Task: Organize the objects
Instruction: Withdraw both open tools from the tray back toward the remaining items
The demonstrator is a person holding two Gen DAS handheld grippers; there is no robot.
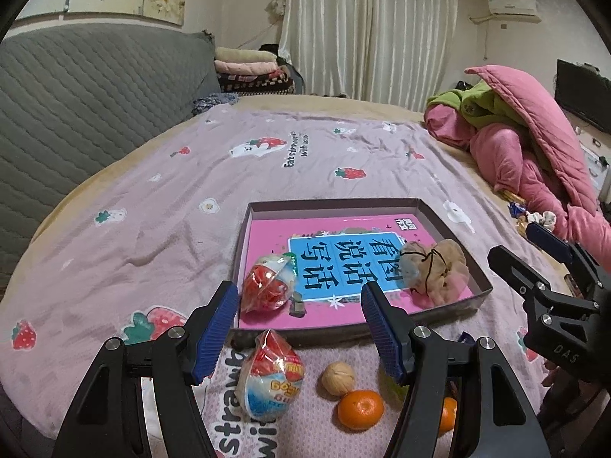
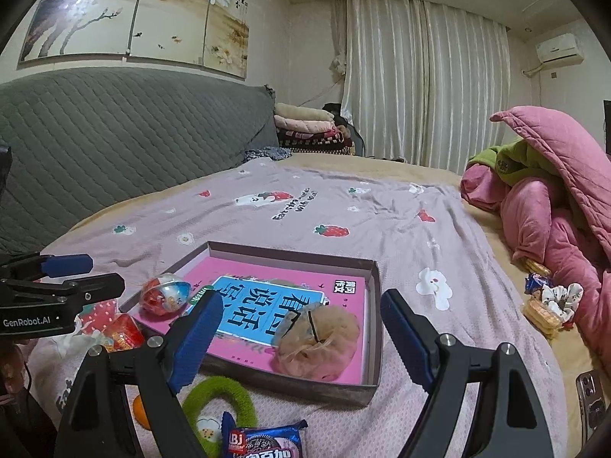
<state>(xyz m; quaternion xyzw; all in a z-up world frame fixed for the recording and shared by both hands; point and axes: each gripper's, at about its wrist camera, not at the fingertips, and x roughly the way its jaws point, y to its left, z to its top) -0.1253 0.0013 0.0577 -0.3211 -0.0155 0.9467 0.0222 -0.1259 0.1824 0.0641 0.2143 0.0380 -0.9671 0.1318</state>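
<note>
Lying just below and between the wide-open fingers of the left gripper (image 1: 301, 328), a wrapped egg-shaped toy (image 1: 272, 376) is seen on the bedspread, its long axis pointing toward the shallow box (image 1: 454, 225). Nothing is held by either gripper. The right gripper (image 2: 301, 336) is likewise spread and empty, nearer a biscuit packet (image 2: 263, 441) and green scrunchie (image 2: 219, 400).

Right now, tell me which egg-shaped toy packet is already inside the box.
The red egg packet in the box's near-left corner; the other egg packet lies outside on the bedspread, between the left gripper's fingers.
</note>
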